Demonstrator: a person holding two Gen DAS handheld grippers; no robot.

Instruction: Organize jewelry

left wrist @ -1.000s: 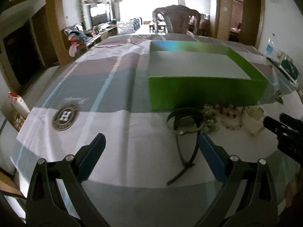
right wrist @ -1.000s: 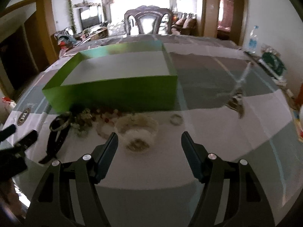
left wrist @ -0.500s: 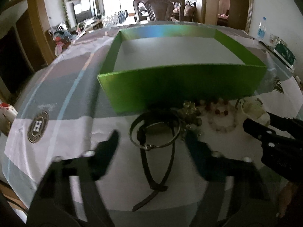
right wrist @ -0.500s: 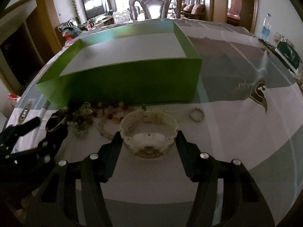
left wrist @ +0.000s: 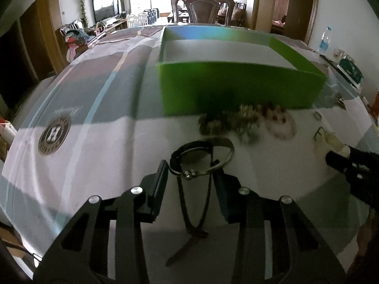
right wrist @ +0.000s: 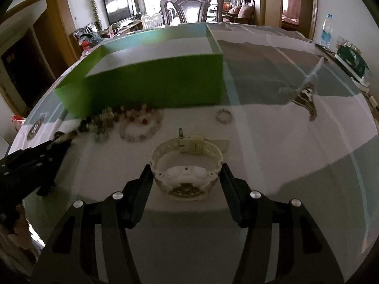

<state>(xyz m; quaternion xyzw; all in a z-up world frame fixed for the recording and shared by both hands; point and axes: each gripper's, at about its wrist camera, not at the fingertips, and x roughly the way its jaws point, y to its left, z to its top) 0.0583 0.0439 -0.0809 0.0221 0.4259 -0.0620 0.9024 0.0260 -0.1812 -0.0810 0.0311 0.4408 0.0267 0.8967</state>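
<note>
a cloth-covered tabletop (left wrist: 71,184) in a living room carried an open green box (left wrist: 236,90), with beaded bracelets (right wrist: 139,124) and a small ring (right wrist: 223,116) lying just before its near wall. the left tool (left wrist: 190,175) stood parted around a dark strap with a metal ring (left wrist: 201,158), not visibly pinching it. the right tool (right wrist: 186,179) stood parted around a white watch (right wrist: 187,165) lying on the cloth, its fingers (right wrist: 144,189) close beside the band.

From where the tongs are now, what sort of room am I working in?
Most likely a home dining and living area: a carved wooden dining chair stands at the far end of the cloth-covered table, with a television on a low cabinet beyond.
</note>
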